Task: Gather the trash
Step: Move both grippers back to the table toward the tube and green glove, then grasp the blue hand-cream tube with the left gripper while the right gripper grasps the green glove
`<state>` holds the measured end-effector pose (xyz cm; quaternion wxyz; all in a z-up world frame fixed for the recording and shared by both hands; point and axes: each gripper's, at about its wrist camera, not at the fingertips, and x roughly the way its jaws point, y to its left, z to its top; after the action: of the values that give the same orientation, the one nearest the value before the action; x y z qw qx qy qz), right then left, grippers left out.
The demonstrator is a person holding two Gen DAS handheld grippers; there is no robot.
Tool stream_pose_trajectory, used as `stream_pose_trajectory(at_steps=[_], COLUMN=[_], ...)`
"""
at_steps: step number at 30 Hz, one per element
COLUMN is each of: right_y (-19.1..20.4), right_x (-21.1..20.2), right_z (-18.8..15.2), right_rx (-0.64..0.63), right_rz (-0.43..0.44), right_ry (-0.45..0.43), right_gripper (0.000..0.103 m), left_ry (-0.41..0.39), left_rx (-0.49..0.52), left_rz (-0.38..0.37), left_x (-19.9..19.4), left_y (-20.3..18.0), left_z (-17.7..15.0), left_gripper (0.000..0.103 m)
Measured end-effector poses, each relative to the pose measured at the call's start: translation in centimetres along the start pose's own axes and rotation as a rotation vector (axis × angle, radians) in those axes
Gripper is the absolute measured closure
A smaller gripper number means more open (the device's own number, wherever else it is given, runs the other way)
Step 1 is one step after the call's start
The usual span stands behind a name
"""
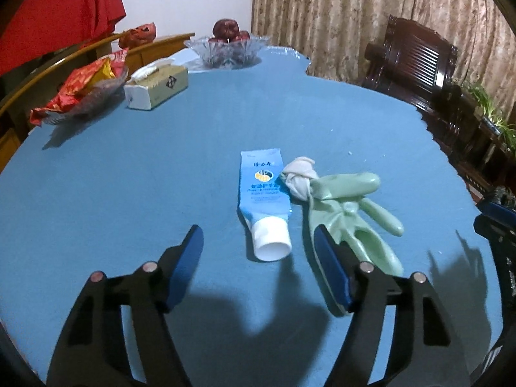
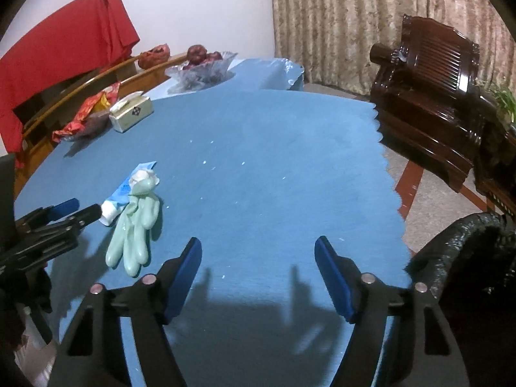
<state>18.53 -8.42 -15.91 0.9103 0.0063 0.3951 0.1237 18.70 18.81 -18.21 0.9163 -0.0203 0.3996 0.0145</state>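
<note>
A blue and white squeezed tube (image 1: 264, 200) lies on the blue table, cap end toward me. A pale green rubber glove (image 1: 348, 213) with a whitish cuff lies just right of it, touching it. My left gripper (image 1: 258, 242) is open, low over the table, its fingers either side of the tube's cap; the right finger overlaps the glove. In the right wrist view the tube (image 2: 124, 193) and glove (image 2: 137, 229) lie at the left, with the left gripper (image 2: 82, 211) beside them. My right gripper (image 2: 258, 254) is open and empty over bare tablecloth.
A tissue box (image 1: 156, 87), a glass dish of red wrappers (image 1: 84, 93) and a glass fruit bowl (image 1: 227, 46) stand at the far left. A black-lined bin (image 2: 467, 264) stands beside the table's right edge. A dark wooden chair (image 2: 429, 96) stands beyond. Small white crumbs (image 2: 206, 163) dot the cloth.
</note>
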Motion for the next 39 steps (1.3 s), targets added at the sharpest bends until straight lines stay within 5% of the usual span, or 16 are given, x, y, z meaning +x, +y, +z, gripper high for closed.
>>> stream_pose_trajectory(at_steps=[15, 18, 39], right_y=[0.4, 0.5, 7.7], right_x=[1.0, 1.1, 5.0], right_z=[-0.4, -0.4, 2.1], right_rx=[-0.034, -0.04, -0.088], right_rz=[-0.013, -0.013, 0.119], right_ry=[0.029, 0.034, 0.042], right_gripper=[0.033, 0.033, 0.033], left_ry=[0.086, 0.086, 0.02], left_rx=[-0.006, -0.006, -0.044], left_rz=[-0.022, -0.03, 0.015], left_x=[3.8, 3.9, 0.2], left_y=[-0.6, -0.6, 3.2], left_z=[0.4, 0.7, -0.5], left_gripper=[0.056, 0.069, 0.072])
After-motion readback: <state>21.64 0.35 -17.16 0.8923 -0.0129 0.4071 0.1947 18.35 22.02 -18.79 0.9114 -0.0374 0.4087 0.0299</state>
